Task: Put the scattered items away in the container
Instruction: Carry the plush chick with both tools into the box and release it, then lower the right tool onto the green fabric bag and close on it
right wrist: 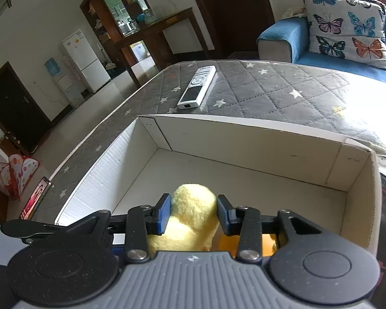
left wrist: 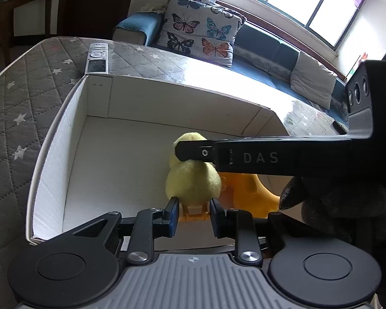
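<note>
Two close wrist views angled down into one white box [left wrist: 54, 154], perhaps from neighbouring sides.

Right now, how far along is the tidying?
Done: an orange toy lies in the box. In hand: the plush chick, low inside the box, left fingers closed at its feet, right fingers flanking its head. Left: the remote, outside on the quilted cover.
</note>
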Demonstrator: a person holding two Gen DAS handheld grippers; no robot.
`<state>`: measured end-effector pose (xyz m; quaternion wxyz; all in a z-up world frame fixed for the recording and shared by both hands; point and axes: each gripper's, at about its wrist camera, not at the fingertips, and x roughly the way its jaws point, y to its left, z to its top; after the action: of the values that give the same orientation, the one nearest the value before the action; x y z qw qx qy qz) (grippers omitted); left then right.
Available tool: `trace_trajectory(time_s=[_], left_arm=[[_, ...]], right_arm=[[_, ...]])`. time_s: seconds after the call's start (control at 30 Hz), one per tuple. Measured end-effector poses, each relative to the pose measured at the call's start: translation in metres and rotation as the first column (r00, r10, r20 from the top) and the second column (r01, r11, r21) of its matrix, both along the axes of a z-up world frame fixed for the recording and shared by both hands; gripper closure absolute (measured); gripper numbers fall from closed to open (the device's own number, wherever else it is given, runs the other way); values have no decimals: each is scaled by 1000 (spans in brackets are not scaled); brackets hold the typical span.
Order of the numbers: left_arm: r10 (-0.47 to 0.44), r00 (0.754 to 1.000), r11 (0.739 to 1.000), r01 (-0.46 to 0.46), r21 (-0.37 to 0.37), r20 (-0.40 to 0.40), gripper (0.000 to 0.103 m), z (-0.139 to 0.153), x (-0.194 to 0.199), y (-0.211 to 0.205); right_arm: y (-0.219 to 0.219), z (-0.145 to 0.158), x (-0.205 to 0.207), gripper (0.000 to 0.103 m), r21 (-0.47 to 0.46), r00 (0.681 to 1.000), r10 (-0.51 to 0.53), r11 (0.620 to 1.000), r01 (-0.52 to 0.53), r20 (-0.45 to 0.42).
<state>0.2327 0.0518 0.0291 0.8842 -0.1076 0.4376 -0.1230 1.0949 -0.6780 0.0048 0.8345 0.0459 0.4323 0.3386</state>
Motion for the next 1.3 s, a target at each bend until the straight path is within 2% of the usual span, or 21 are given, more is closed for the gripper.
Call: trace_trajectory(time_s=[0.3,0.7,0.8,1.07,1.3], left_arm=[[6,999,1000,-7,6,48,74,15,-12,0],[-14,994,1000,14,-1,113,74,36,-45,-14],[-20,993,1000,21,-9,118,74,37,-55,-18],[-51,992,998,54,-21,111,74,33,-81,-33],[-79,994,996,82,-40,75,74,20,-95,-48]], right_arm=[[-13,23,-13,61,-2,998,-20,1000,20,62],[-51,56,-55,57,-1,985,-37,999,37,169],[-63,60,-68,54,4,981,-50,999,51,188],[-99,60,-106,53,-18,968,-91,995,98,233],[-127,48,-132,53,-58,963,-128,988,145,239]])
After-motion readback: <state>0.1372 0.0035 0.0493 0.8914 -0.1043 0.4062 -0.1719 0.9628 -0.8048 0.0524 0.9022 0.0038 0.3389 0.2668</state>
